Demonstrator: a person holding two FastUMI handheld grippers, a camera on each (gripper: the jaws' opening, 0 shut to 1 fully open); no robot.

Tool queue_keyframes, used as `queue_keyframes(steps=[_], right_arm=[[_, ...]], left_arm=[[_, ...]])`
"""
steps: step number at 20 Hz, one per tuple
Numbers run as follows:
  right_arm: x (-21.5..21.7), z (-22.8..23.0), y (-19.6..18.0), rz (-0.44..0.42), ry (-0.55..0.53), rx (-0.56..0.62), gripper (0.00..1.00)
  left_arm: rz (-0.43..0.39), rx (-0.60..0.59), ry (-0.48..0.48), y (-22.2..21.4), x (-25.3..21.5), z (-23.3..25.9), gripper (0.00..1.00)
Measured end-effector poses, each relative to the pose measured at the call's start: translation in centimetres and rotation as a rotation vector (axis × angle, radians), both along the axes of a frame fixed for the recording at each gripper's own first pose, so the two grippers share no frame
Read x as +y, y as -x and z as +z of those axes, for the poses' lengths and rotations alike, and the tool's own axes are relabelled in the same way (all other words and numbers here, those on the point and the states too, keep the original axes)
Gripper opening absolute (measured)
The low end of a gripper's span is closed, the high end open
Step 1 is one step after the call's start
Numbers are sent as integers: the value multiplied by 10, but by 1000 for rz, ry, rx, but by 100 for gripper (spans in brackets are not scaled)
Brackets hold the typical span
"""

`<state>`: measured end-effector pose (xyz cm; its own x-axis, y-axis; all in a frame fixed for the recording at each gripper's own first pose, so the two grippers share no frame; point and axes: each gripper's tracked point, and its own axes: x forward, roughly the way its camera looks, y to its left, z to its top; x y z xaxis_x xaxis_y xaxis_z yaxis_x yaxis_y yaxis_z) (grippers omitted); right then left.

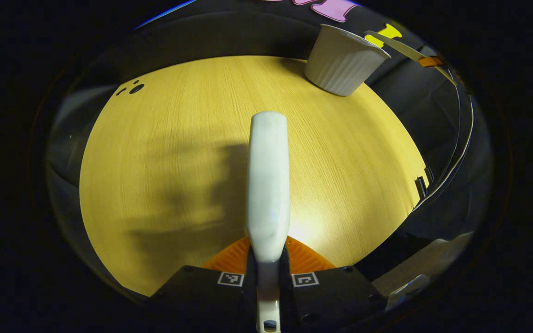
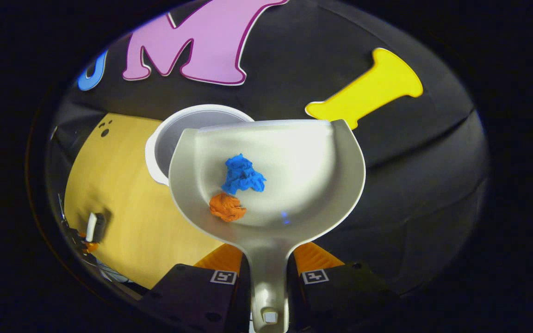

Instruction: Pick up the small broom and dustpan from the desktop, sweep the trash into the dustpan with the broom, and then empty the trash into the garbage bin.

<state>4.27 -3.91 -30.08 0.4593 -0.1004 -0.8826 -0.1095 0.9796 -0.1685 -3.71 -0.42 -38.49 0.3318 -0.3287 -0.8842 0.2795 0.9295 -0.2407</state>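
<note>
**Dustpan with two scraps held up beside the bin; broom held over the desk**

In the right gripper view, the right gripper (image 2: 269, 270) has both fingers pressed against the handle of a pale dustpan (image 2: 294, 152), one on each side, so its jaws are closed narrowly on that handle. The handle runs straight out from between the fingers, and the pan opens away from the camera, its scoop facing up toward the viewer. Two crumpled scraps lie in the pan: a blue paper ball (image 2: 242, 175) near the middle, and an orange paper ball (image 2: 227, 207) just below it, touching or nearly touching it. The pan is lifted off the wooden desktop (image 2: 123, 203). Behind the pan's left edge sits a white garbage bin (image 2: 164, 143), partly hidden by the pan; what little of its inside shows looks bare. At the far left of this view, small and distant, the other gripper appears with a pale handle in it.

In the left gripper view, the left gripper (image 1: 267, 266) has its jaws closed narrowly on the pale handle of the broom (image 1: 268, 185), which points straight ahead over the desktop (image 1: 164, 162); its bristles cannot be seen. The ribbed white bin (image 1: 344, 62) stands upright at the far edge of the desk, well apart from the broom. Its contents are out of sight from this angle.
</note>
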Motion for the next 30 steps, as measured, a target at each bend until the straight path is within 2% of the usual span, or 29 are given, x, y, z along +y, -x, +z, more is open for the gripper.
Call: queue_keyframes(steps=[4, 5, 6, 7, 8, 11, 13, 14, 15, 16, 17, 20, 23, 25, 26, 28, 29, 30], right_arm=[[-6, 18, 2, 103, 115, 98, 36], [-7, 21, 1, 136, 144, 130, 31], [-6, 23, 0, 165, 169, 159, 36], [-6, 23, -4, 197, 193, 193, 31], [-7, 24, -7, 218, 213, 221, 36], [-16, 25, -20, 297, 308, 314, 36], [-12, 22, -29, 308, 316, 333, 36], [-11, 22, -31, 304, 311, 336, 32], [-10, 23, -33, 310, 313, 338, 36], [-9, 23, -34, 314, 314, 338, 32], [-8, 21, -34, 318, 315, 335, 36], [-11, 24, -33, 321, 316, 317, 36], [-13, 32, -26, 303, 259, 254, 36], [-8, 38, -19, 252, 160, 180, 36], [-7, 42, -14, 224, 110, 142, 33], [-5, 52, 0, 174, 22, 55, 36], [-6, 54, 6, 152, -19, 14, 33], [-4, 58, 16, 134, -60, -23, 36]], left_arm=[[7, 6, 2, -3, 3, -3, 23], [8, 8, 0, -4, 4, -4, 23], [9, 9, -1, -5, 4, -5, 23], [12, 13, -1, -6, 5, -6, 23], [14, 16, 1, -7, 6, -7, 23], [20, 21, 2, -8, 9, -10, 23], [24, 21, 4, -9, 8, -11, 23], [26, 21, 8, -10, 8, -11, 23], [27, 22, 11, -10, 9, -11, 23], [26, 24, 12, -10, 10, -12, 23], [25, 24, 13, -11, 10, -11, 23], [24, 20, 4, -12, 8, -12, 23], [38, 7, -6, -14, 6, -10, 23], [51, -2, -11, -17, 10, -8, 23], [53, -4, -17, -18, 11, -8, 23], [47, -11, -35, -21, 13, -6, 23], [44, -15, -45, -21, 15, -6, 23], [43, -16, -53, -20, 14, -6, 23]])
